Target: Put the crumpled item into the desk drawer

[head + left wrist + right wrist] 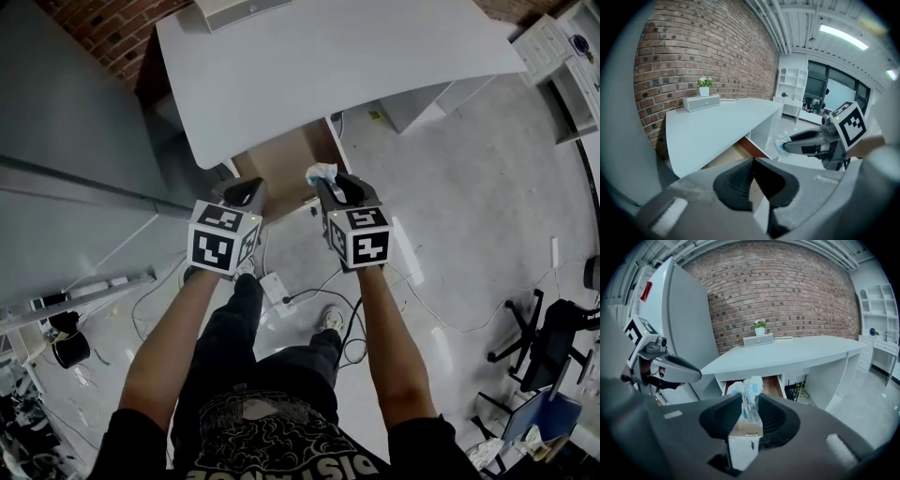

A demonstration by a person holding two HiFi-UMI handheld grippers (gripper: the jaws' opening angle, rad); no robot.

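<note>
Right gripper (750,405) pinches soft crumpled white tissue (751,387)

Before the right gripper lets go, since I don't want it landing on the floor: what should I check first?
1. Grip on the crumpled item: ok, the right gripper has its fingers pinched on it.
2. Drawer open: ok, it stands out from under the desk top.
3. Room in the drawer: ok, the wood bottom that shows is bare.
4. Item above the opening: cannot tell; in the head view it sits at the drawer's right front corner.
5. Left gripper out of the way: ok, shut, empty, apart from the item.
</note>
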